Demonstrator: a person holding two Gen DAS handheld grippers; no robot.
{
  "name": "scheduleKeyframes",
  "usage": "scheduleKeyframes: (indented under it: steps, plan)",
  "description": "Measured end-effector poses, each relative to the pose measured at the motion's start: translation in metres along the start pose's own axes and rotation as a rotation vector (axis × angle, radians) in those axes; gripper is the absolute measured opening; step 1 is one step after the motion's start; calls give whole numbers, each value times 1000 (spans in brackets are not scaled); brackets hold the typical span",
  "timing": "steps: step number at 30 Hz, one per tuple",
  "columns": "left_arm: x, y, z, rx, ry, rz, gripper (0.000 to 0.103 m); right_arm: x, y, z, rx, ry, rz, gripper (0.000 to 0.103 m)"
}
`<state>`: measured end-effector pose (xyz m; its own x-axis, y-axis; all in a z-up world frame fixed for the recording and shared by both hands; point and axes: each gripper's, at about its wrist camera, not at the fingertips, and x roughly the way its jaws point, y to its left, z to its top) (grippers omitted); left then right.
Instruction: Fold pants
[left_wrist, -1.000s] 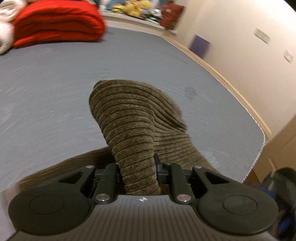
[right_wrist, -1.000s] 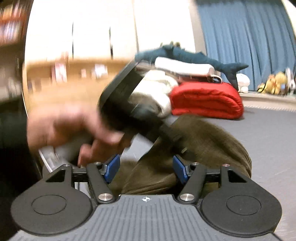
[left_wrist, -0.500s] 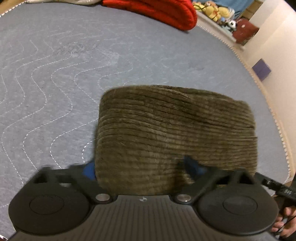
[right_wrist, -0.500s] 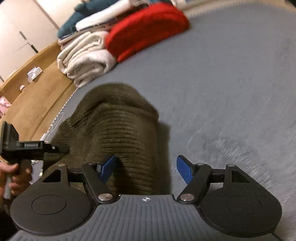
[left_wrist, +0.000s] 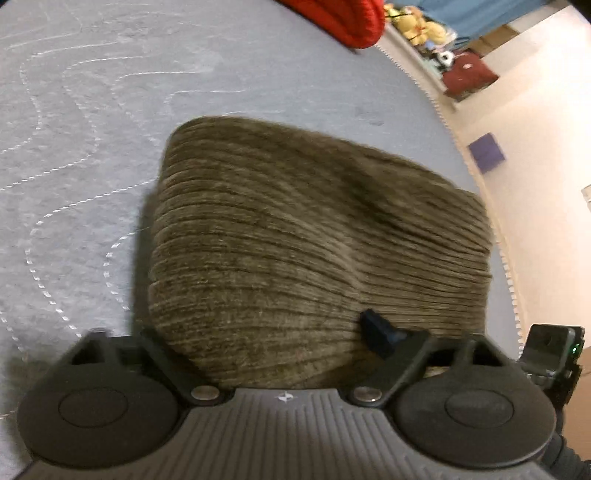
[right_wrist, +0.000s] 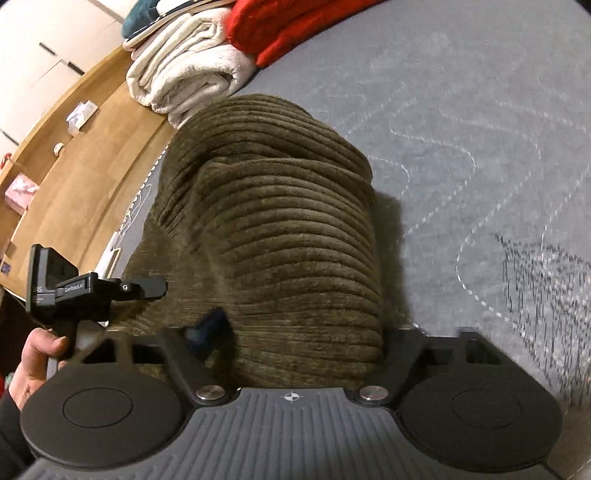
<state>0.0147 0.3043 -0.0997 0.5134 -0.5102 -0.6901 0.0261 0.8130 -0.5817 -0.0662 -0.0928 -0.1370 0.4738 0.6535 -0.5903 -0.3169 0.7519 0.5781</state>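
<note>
The olive-brown corduroy pants (left_wrist: 314, 251) lie in a folded bundle on the grey quilted mattress (left_wrist: 92, 110). My left gripper (left_wrist: 269, 339) is open, its jaws wide apart with the near end of the bundle between them; only its right fingertip (left_wrist: 376, 332) shows. In the right wrist view the pants (right_wrist: 280, 229) form a thick rounded stack. My right gripper (right_wrist: 295, 332) is open, its jaws spread on either side of the stack's near end. The left gripper (right_wrist: 74, 291) shows at the left, held by a hand.
A red blanket (right_wrist: 295, 26) and folded white towels (right_wrist: 184, 74) lie at the mattress's far end. A wooden bed surround (right_wrist: 74, 155) runs along one side. The mattress edge (left_wrist: 480, 192) borders a wall and floor with a purple box (left_wrist: 485, 157).
One second ago the left gripper was shut on the pants and held them up. Now both grippers are open and the pants lie folded on the mattress; both cameras tilted down.
</note>
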Motion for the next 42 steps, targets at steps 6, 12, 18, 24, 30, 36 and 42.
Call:
scheduleKeyframes:
  steps: [6, 12, 18, 24, 30, 36, 42]
  plan:
    - [-1, -32, -7, 68, -51, -10, 58, -33, 21, 5, -75, -87, 13, 35]
    - [20, -108, -5, 169, -81, -95, 53, -102, 7, 36, -59, -194, -49, 35]
    - [47, -196, 27, 239, -123, -186, 52, -171, -5, 85, -86, -280, -132, 35]
    - [90, -250, 44, 284, -79, -195, 53, -195, -60, 126, -8, -290, -156, 36]
    - [154, -239, 27, 359, 15, 174, 84, -121, -169, 129, 140, -62, -381, 54]
    - [100, -268, 7, 449, -205, 231, 84, -134, -169, 124, 32, -132, -445, 66]
    - [118, -294, -59, 753, 6, 74, 70, -125, -183, 103, 4, 5, -348, 65]
